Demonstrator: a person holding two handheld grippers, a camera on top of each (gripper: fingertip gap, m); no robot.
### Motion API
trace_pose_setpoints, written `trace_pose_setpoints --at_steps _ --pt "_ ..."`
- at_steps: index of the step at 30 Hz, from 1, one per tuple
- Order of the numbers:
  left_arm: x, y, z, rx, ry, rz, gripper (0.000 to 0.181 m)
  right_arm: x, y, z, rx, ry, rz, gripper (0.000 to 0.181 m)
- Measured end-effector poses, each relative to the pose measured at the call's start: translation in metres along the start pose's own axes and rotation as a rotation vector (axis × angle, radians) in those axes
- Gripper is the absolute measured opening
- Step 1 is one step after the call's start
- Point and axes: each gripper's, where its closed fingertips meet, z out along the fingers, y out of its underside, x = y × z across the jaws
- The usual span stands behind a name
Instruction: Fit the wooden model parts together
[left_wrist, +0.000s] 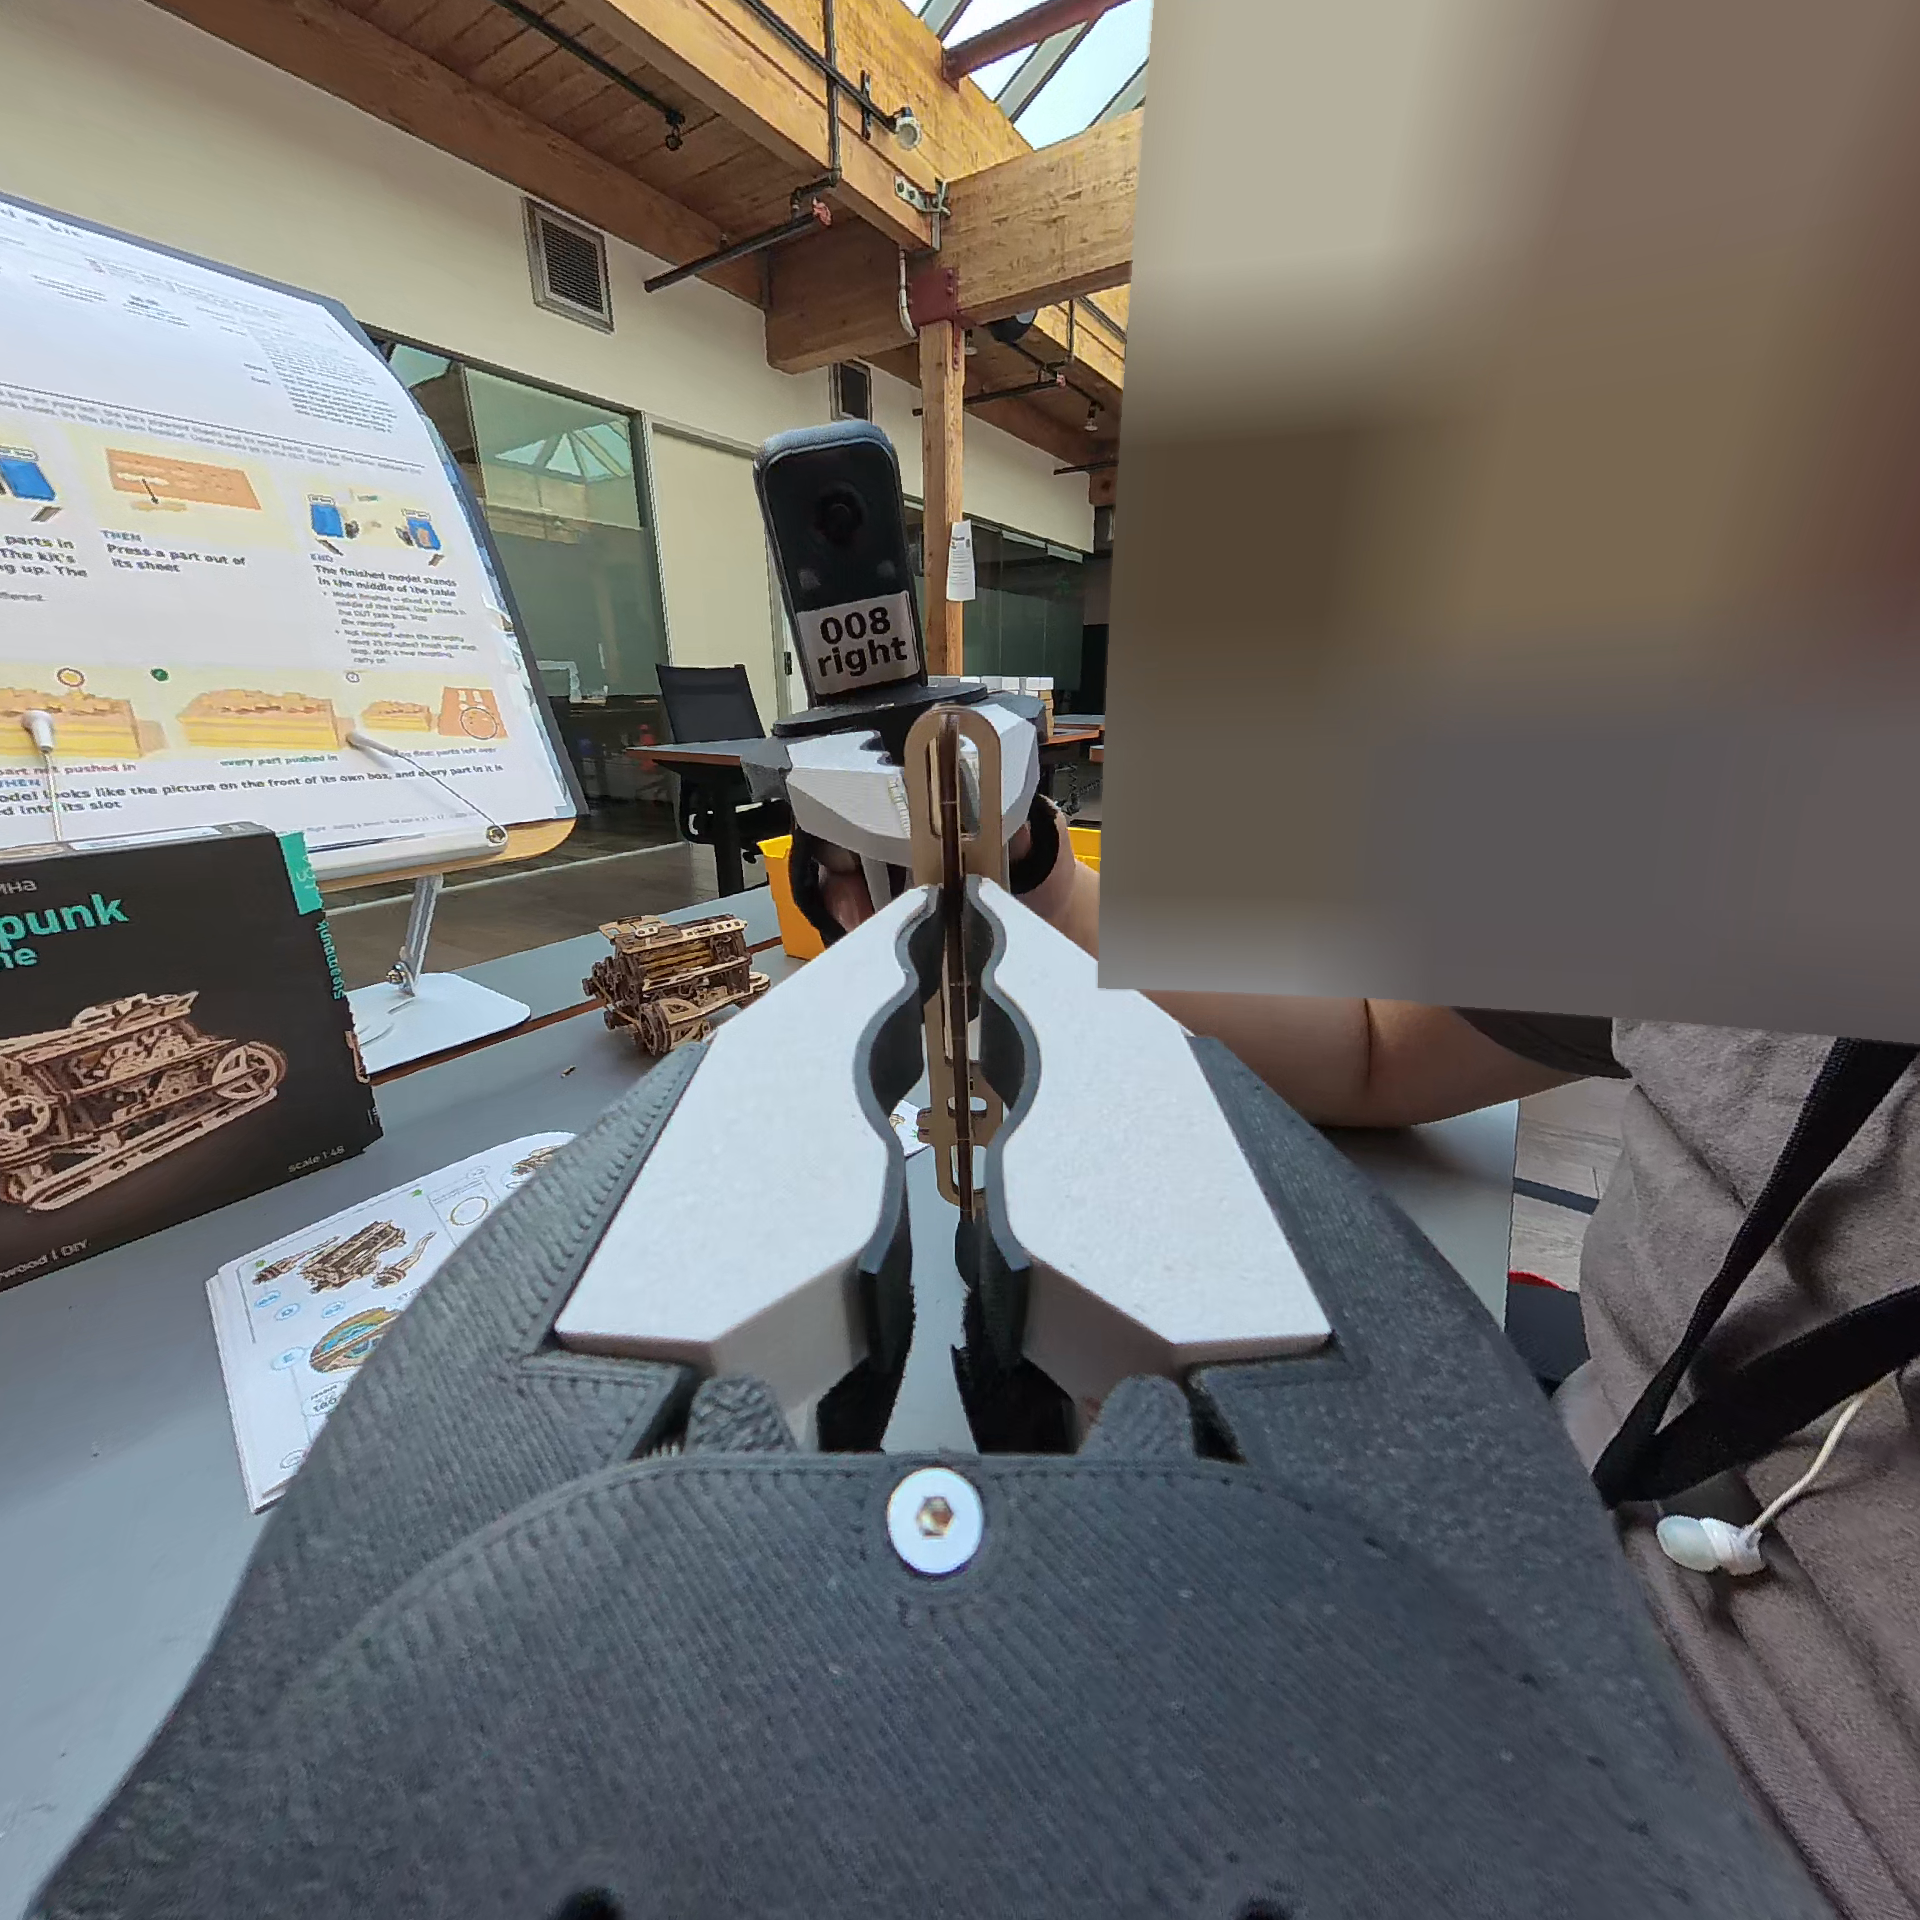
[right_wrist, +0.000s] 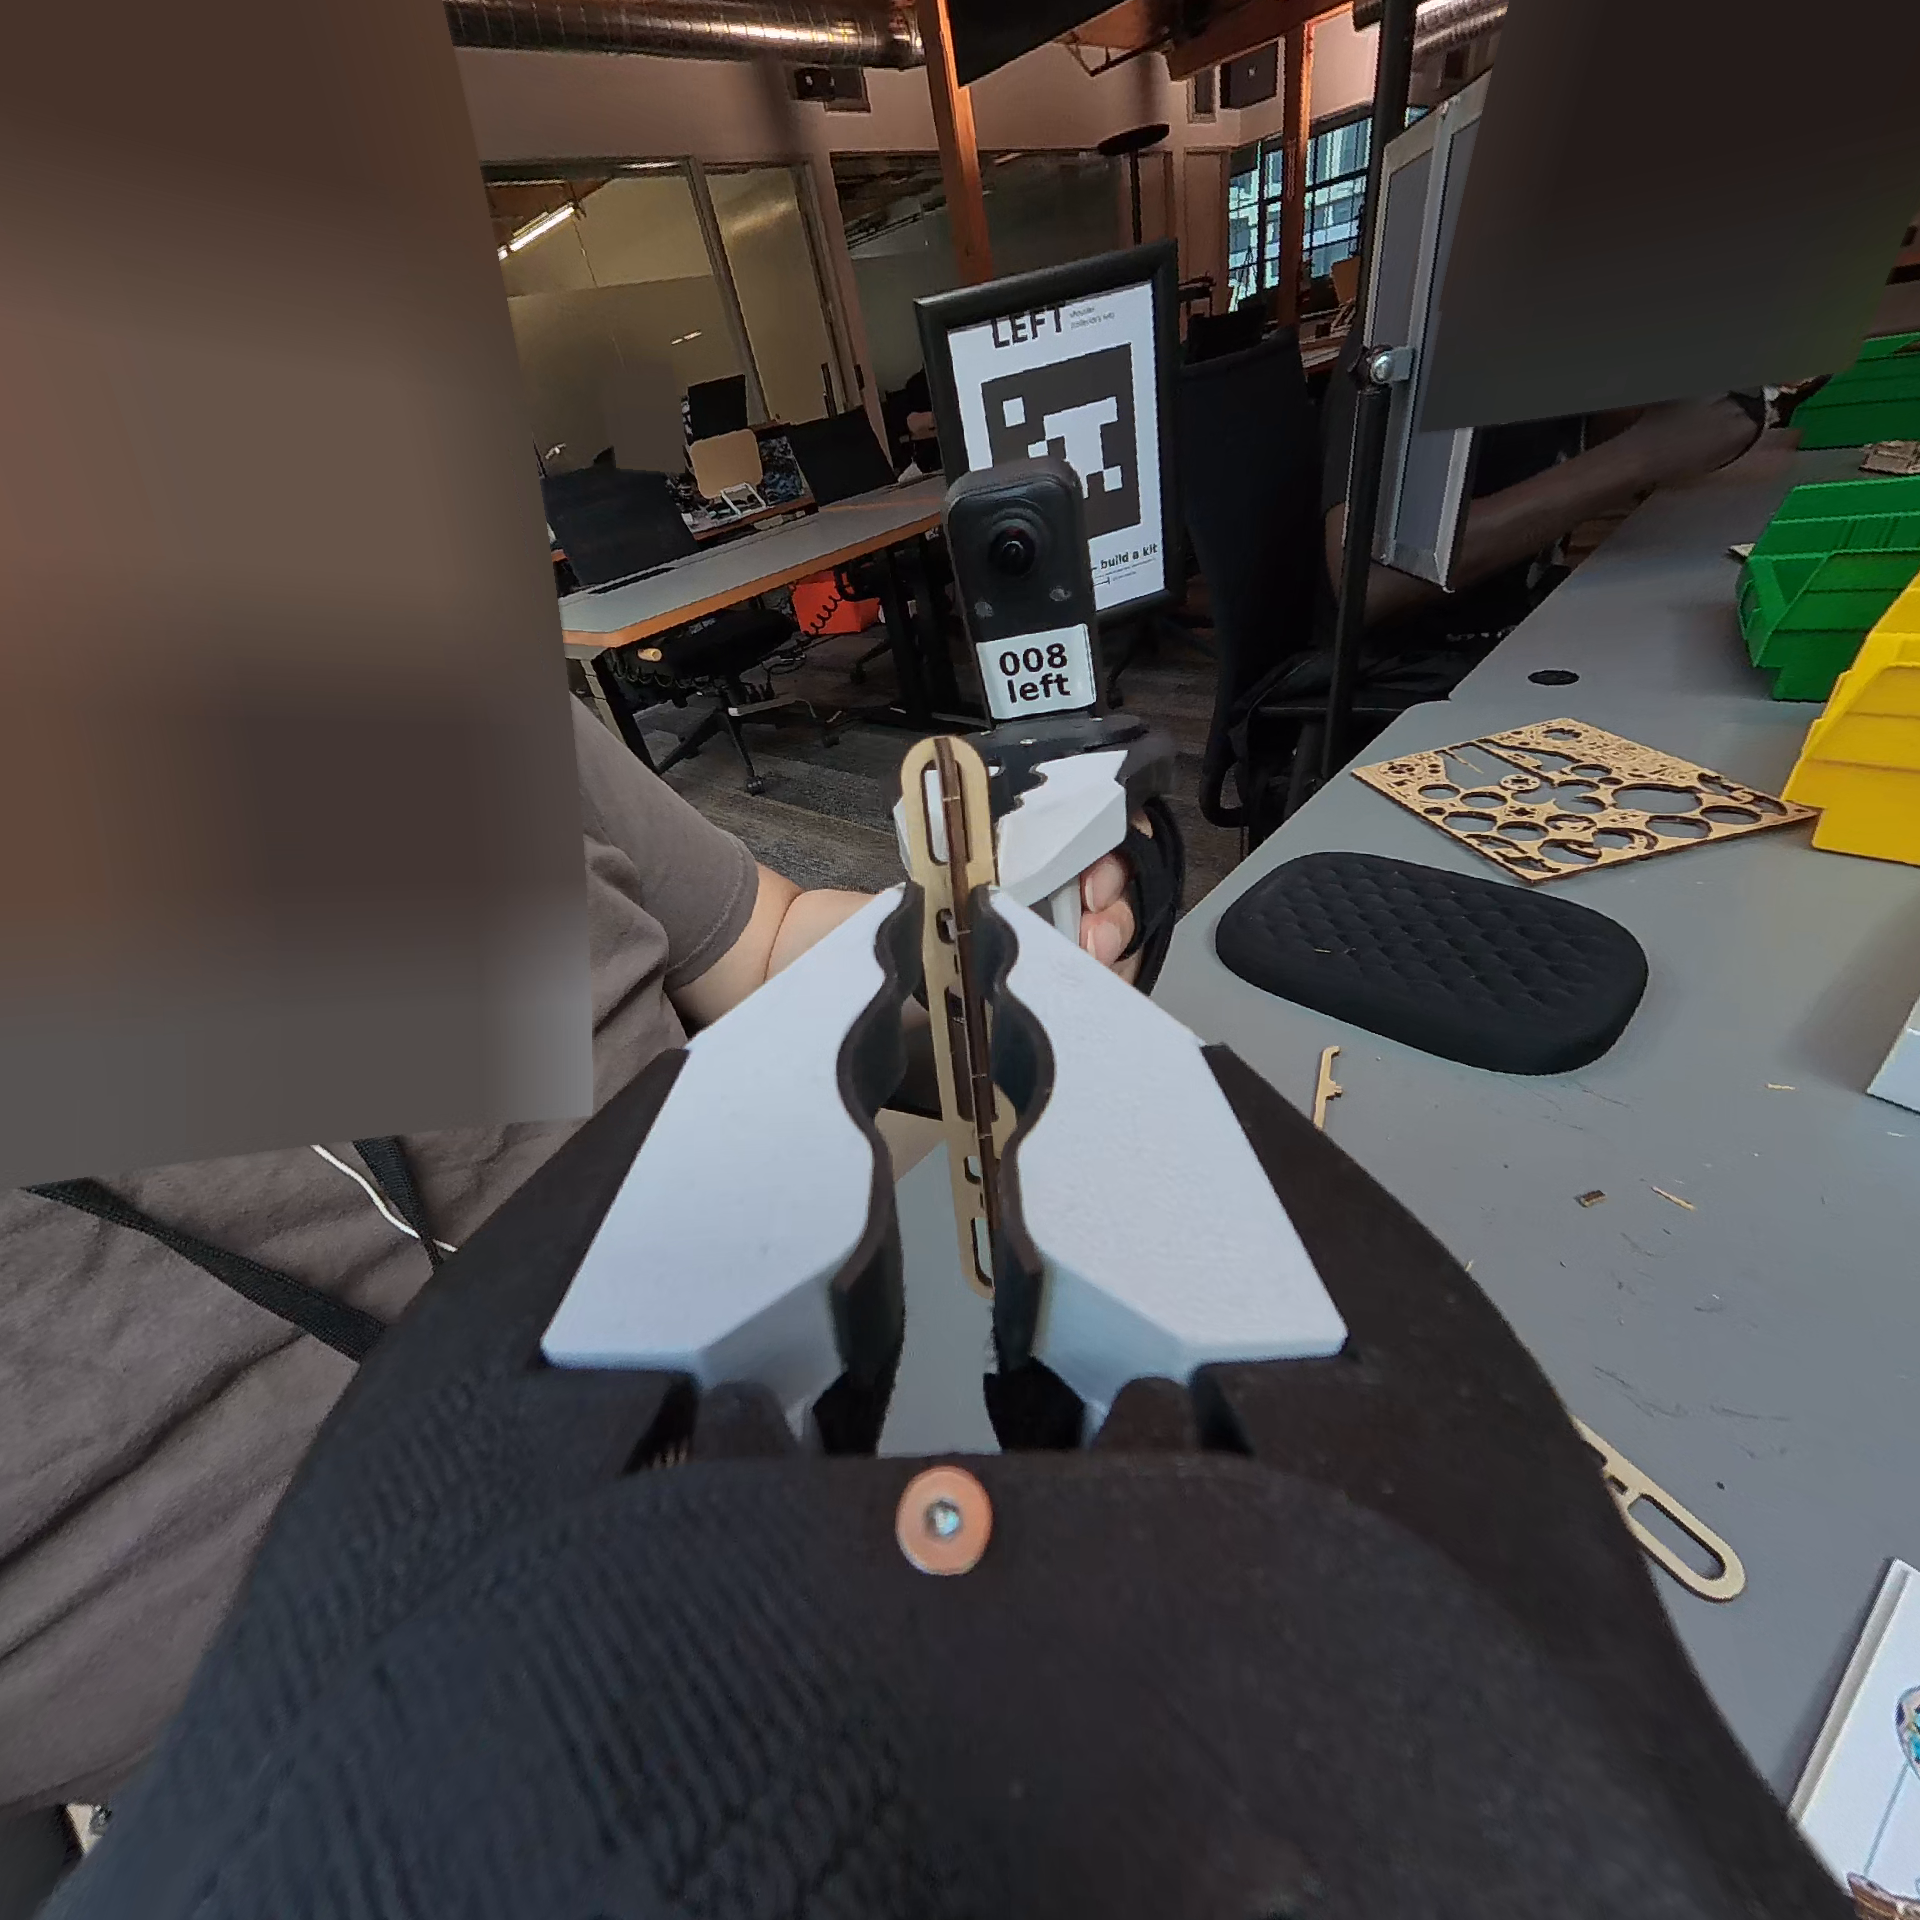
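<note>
A thin slotted wooden strip (left_wrist: 948, 790) stands upright between the two grippers, which face each other above the grey table (right_wrist: 1558, 1299). Its looped end rises above both sets of fingertips. My left gripper (left_wrist: 948, 906) is shut on the strip, which sits edge-on between its pads. In the right wrist view the same strip (right_wrist: 940, 821) stands between the pads of my right gripper (right_wrist: 948, 920). There it sits slightly askew and shows its face, and the jaws stand a little wider than the strip. The right gripper's white fingers (left_wrist: 842, 800) and the left gripper's white fingers (right_wrist: 1060, 821) show behind the strip.
A part-built wooden model (left_wrist: 670, 971), the kit box (left_wrist: 156, 1039), a booklet (left_wrist: 343, 1278) and an instruction stand (left_wrist: 229, 540) are on my left. A punched-out sheet (right_wrist: 1579, 795), a black pad (right_wrist: 1434, 956), a loose slotted strip (right_wrist: 1673, 1538) and green (right_wrist: 1839, 582) and yellow bins (right_wrist: 1870, 758) are on my right. Less than 4 cm separates the two grippers' tips.
</note>
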Motion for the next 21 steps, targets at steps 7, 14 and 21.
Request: trace_pose_setpoints --at_steps 7,14,21 --pt "0.0021 0.0014 0.0012 0.001 0.012 -0.015 0.000 -0.0013 0.0000 0.0000 -0.011 0.008 -0.025 0.000" --pt "0.0014 0.0034 0.0017 -0.014 -0.003 -0.027 0.000 -0.0003 0.0037 -0.0008 -0.067 0.053 -0.100 0.000" --pt "0.0051 0.0018 0.0017 0.001 0.023 -0.013 0.000 -0.0030 0.0032 -0.0002 -0.068 0.048 -0.109 0.000"
